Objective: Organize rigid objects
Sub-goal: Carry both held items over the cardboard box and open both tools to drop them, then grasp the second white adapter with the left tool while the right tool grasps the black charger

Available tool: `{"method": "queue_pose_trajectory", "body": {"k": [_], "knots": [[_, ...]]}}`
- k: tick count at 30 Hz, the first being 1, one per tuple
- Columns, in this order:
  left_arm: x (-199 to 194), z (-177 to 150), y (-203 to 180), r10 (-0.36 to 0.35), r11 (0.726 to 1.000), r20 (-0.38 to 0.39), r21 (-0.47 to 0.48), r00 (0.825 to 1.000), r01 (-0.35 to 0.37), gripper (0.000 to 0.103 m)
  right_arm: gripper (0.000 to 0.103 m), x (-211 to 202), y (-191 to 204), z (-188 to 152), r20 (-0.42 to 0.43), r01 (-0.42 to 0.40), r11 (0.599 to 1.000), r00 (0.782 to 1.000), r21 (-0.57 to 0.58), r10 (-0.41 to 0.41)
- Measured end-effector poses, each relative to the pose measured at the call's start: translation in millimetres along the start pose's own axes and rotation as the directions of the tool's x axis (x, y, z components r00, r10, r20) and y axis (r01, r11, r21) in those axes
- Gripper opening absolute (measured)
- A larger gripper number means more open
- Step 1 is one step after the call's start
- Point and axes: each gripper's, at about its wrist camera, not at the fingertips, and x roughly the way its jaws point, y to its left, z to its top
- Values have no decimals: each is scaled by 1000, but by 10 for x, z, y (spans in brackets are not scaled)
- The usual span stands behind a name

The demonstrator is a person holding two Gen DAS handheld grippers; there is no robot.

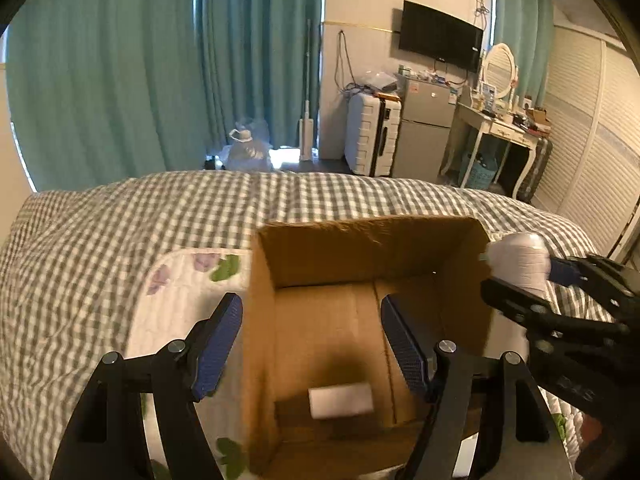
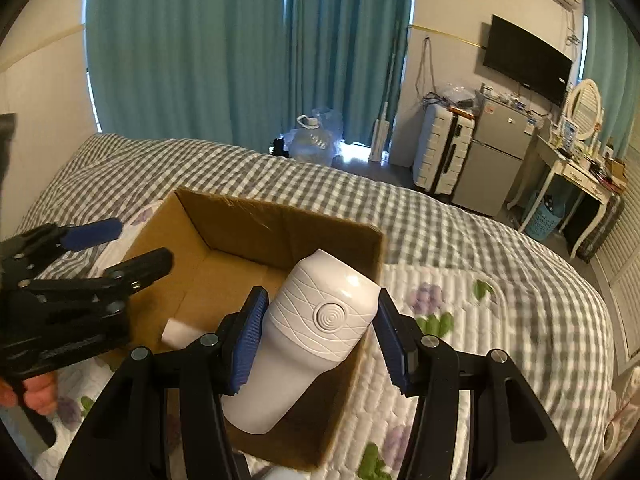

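- On the checked bed cover (image 1: 120, 232), an open cardboard box (image 1: 360, 240) is sitting with a small white block (image 1: 340, 400) lying on its floor.
- Above the box, the left gripper (image 1: 312, 344) is hanging with its jaws wide apart and nothing between them.
- Over the box's right wall, the right gripper (image 2: 320, 336) is clamping a white ribbed bottle (image 2: 316, 328), both blue pads pressing its sides.
- At the edge of the right wrist view, a hand (image 2: 28, 396) is gripping the left tool.

white block (image 1: 341, 400) in cardboard box (image 1: 360, 248) blurred, white device (image 2: 316, 332) base hidden behind gripper finger
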Motion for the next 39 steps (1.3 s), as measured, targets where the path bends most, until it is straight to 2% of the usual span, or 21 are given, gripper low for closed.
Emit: {"method": "queue_pose_trajectory", "body": {"k": [5,7,8,9,12,15,18,22,28,33,39], "knots": [[-132,-34,175,10,1000,22,-18,1000,-9,74,54,309,66,63,-25,-62,998,998,21,62],[-171,-54,229,16,1000,27,-22,1000,-15,74,62,362,101,58,-33,-64,998,997,25,65],[-199,-77,249,16,1000,28,-24,999,-16,74,74,343,112,56,-29,-55,998,998,24,55],[-248,-96,269,14,1000,31,-26,999,-13,74,77,300,124,52,-20,-38,999,999,25,39],[-423,-141,281,12,1000,33,-23,999,-11,74,78,32,151,43,-2,2,1000,1000,24,-2],[-700,-196,288,11,1000,44,-23,999,-10,84,79,-263,192,61,7,40,999,999,12,-40],[-993,-274,284,9,1000,55,-23,998,-8,88,81,-745,242,52,26,70,997,997,19,-70],[-1300,-416,260,9,1000,59,-16,998,-8,89,86,-1255,352,-10,54,97,995,994,23,-98],[-1483,-773,263,3,1000,37,-11,999,-2,94,86,-1648,537,-389,42,110,994,993,-8,-109],[-1445,-1082,270,32,999,48,-43,998,-30,94,86,-1505,663,-817,1,97,995,995,-32,-97],[-1102,-1389,299,45,997,-3,-57,999,-45,94,86,-889,736,-1275,-96,28,999,995,-36,-31]]}}
